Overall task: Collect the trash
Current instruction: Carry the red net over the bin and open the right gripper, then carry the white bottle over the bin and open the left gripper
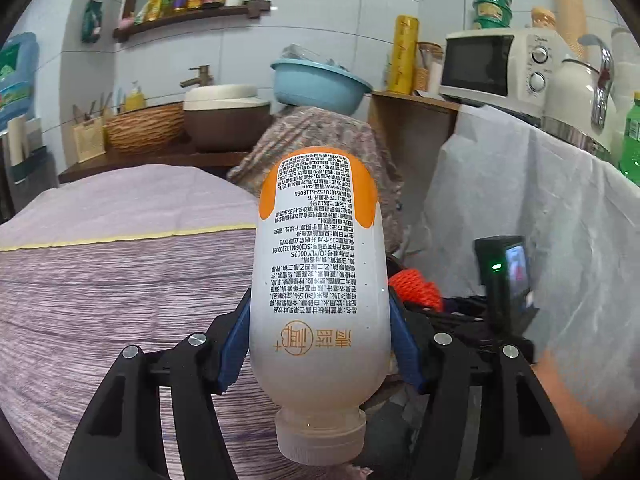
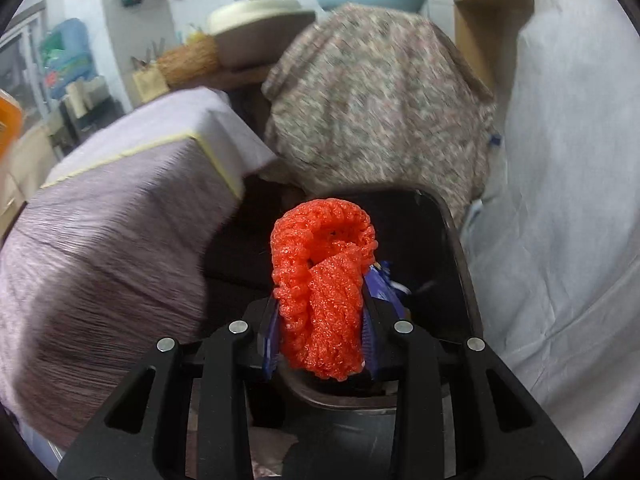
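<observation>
1. White tiled wall (image 1: 320, 20) behind, with a wooden shelf (image 1: 188, 20) full of bottles.
2. Desk (image 1: 100, 280) has a purple striped cloth.
3. Microwave (image 1: 492, 66) on the right, blue basin (image 1: 320, 84) mid-room.

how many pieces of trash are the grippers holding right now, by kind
Plastic drink bottle: 1, white and orange bottle clamped cap-down in the left gripper
Foam fruit net: 1, red foam net pinched in the right gripper over the dark bin
Total: 2
</observation>
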Demonstrator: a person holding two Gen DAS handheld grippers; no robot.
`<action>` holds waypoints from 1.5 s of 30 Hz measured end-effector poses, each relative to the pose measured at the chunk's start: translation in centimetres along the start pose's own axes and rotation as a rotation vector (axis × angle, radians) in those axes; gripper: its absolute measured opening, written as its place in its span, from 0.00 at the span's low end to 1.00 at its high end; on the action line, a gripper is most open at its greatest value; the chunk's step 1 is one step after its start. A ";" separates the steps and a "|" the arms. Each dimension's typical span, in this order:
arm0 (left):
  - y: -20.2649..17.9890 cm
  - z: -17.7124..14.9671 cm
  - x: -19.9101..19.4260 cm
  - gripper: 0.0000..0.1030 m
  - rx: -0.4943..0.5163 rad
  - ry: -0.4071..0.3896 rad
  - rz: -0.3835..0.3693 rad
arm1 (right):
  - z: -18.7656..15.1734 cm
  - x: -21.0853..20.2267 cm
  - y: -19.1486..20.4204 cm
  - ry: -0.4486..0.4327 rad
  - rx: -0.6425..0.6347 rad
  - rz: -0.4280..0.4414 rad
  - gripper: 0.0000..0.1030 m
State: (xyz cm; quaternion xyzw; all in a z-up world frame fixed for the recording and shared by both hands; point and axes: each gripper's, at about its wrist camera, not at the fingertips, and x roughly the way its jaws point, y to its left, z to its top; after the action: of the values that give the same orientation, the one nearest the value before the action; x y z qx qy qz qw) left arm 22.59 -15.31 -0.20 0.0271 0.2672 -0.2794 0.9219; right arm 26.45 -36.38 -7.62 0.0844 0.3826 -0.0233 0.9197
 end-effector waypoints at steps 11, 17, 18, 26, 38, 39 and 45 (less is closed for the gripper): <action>-3.2 -0.2 5.5 0.59 0.039 0.089 -0.087 | -2.1 4.9 -3.8 0.077 0.091 -0.089 0.67; -4.5 -0.6 8.5 0.59 0.066 0.140 -0.102 | -2.8 3.3 -4.5 0.063 0.101 -0.113 0.71; -4.7 -0.6 8.9 0.59 0.067 0.146 -0.104 | -3.0 2.9 -4.6 0.060 0.106 -0.111 0.71; -5.5 -0.4 13.2 0.59 0.059 0.214 -0.124 | -4.8 -0.2 -5.2 0.032 0.119 -0.123 0.80; -7.7 -0.2 21.3 0.63 0.109 0.360 -0.119 | -7.7 -2.8 -5.8 0.036 0.146 -0.130 0.80; -7.8 -0.2 21.7 0.65 0.119 0.366 -0.106 | -7.9 -3.0 -5.8 0.036 0.145 -0.131 0.80; -7.8 -0.2 20.9 0.78 0.140 0.341 -0.093 | -8.7 -3.6 -5.9 0.045 0.142 -0.128 0.80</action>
State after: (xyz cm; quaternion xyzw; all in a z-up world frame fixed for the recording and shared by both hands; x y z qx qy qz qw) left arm 33.01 -32.32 -10.17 0.1256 0.4003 -0.3309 0.8453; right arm 17.19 -40.82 -11.89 0.1255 0.4050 -0.1072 0.8993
